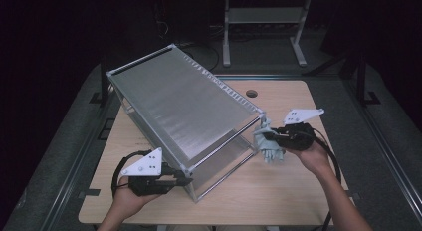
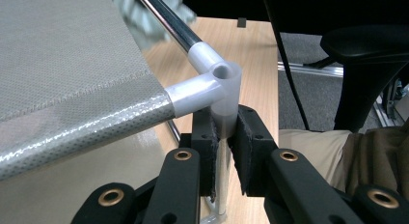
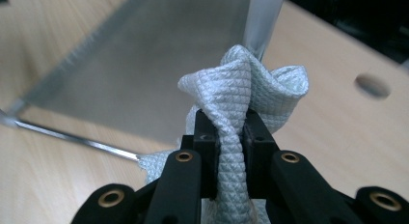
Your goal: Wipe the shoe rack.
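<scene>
The left gripper, held low in the person's left hand, has its jaws clamped on the corner post of the grey mesh-sided, metal-tube rack. The right gripper, in the right hand at the rack's far right corner, pinches a pale waffle-weave cloth.

Tilted fabric rack on wooden table

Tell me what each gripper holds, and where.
Left gripper clamps the rack by its corner post. Right gripper pinches a bunched fold of the cloth.

wooden table | grey floor | metal stand behind | dark room
</scene>
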The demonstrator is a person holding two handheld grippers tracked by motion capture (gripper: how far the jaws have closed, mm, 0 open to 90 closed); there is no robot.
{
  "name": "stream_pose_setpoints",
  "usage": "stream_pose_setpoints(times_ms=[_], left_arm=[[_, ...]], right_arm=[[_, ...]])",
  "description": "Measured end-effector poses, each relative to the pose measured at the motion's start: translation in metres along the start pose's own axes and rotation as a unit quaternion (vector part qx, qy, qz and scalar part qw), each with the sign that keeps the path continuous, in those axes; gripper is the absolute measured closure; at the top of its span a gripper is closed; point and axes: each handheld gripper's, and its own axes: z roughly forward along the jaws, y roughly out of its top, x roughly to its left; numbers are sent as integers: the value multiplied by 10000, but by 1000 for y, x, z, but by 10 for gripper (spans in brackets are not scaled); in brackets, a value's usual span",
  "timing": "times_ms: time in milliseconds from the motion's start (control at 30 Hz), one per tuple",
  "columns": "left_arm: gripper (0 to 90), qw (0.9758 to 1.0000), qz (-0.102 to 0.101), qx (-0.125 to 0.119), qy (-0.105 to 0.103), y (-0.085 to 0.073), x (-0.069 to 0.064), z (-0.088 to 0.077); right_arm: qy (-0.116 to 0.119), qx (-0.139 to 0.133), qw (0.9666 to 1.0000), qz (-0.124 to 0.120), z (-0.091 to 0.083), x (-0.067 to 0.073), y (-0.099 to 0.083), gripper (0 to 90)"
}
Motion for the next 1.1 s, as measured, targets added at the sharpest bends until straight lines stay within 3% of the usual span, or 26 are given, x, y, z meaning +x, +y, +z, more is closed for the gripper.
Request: stream_pose_setpoints(times_ms=[33,100,267,400,600,767,900,933,1100], left_arm=[[795,10000,6,-9,-20,1,0,1],[795,10000,15,2,-31,2,0,2],[796,9999,48,-11,-90,5,-1,9],[795,9999,81,-14,-139,8,-3,14],[796,9996,120,-52,-244,18,-4,33],[797,9996,103,-67,-262,25,-3,46],[797,9995,93,-101,-282,34,-1,64],[798,9995,93,-101,-282,34,-1,64],[798,9995,86,-78,-278,46,3,83]], right_arm=[[50,204,9997,141,15,-1,-14,795],[90,329,9991,245,25,-2,-24,795],[172,510,9973,505,34,-4,-48,793],[102,528,9972,525,22,-6,-57,794],[-108,695,9950,706,-17,-11,-80,787],[-203,752,9934,841,-34,-15,-97,777],[-234,815,9912,1015,-47,-19,-113,637],[-234,815,9912,1015,-47,-19,-113,637],[-228,551,9940,913,-62,-15,-107,566]])
